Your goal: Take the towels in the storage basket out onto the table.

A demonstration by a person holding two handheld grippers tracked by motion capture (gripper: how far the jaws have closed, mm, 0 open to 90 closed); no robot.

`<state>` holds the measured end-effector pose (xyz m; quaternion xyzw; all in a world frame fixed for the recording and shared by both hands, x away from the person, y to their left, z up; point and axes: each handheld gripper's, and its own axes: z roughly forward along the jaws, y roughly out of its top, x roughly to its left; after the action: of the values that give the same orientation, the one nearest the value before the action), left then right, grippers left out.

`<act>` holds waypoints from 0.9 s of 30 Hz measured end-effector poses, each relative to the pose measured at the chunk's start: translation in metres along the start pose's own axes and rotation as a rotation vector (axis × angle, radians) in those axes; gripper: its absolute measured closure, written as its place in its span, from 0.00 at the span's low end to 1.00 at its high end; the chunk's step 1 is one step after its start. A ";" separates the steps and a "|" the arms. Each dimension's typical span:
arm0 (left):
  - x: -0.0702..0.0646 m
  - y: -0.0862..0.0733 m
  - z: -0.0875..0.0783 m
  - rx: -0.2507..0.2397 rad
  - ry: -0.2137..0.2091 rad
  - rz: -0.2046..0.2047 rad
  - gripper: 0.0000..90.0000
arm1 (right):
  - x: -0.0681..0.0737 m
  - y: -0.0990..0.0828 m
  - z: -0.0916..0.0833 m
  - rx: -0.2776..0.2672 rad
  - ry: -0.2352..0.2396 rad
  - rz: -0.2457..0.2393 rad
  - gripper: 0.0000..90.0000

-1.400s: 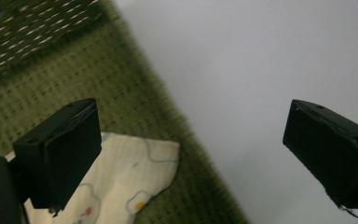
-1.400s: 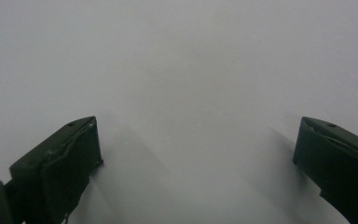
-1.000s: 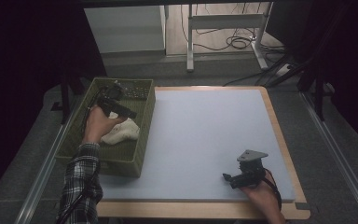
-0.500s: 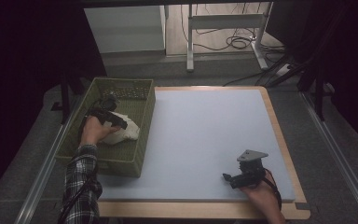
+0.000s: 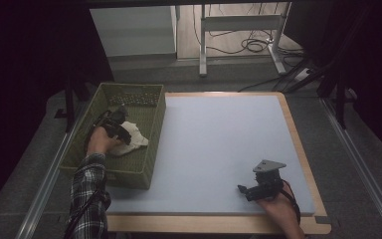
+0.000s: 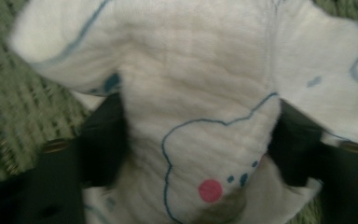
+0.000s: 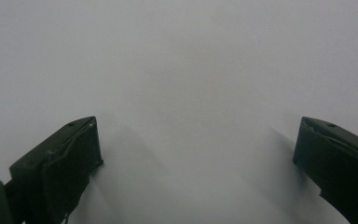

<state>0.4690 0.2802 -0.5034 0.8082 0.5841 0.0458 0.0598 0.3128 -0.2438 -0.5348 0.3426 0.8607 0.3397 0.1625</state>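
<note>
In the high view the left gripper (image 5: 121, 130) sat down inside the green woven basket (image 5: 150, 144) at about nine o'clock on the tabletop (image 5: 219, 144), on a white cloth (image 5: 135, 139) that lay on the basket's floor. Its fingers had just been closing — in the left gripper view the two black fingers (image 6: 103, 140) pressed in on either side of the cloth (image 6: 200, 107), a soft white fabric with thin blue outlines and a pink dot, bunched between them against the basket weave (image 6: 9, 107). The right gripper (image 5: 246, 190) rested at about five o'clock on the pale blue surface, well apart from the basket; in the right gripper view its fingers (image 7: 65, 163) stood wide apart — only bare tabletop (image 7: 191, 84) lay between them.
</note>
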 end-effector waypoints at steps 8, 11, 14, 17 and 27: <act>0.001 -0.002 -0.009 -0.028 0.001 0.002 0.74 | 0.000 0.000 0.000 0.000 0.000 0.000 0.01; 0.003 -0.005 -0.018 -0.089 -0.063 -0.014 0.74 | 0.000 0.000 0.000 -0.001 0.000 -0.002 0.01; 0.004 -0.010 -0.031 -0.134 -0.093 -0.009 0.74 | 0.000 0.000 0.000 0.000 0.000 -0.002 0.01; 0.005 -0.015 -0.046 -0.185 -0.118 -0.006 0.74 | 0.000 0.000 0.000 -0.001 0.000 -0.002 0.01; 0.003 -0.034 -0.087 -0.308 -0.152 0.018 0.72 | 0.000 0.000 0.000 0.000 0.000 0.000 0.01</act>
<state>0.4260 0.2972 -0.4229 0.7959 0.5565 0.0743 0.2266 0.3127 -0.2437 -0.5348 0.3426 0.8606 0.3399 0.1624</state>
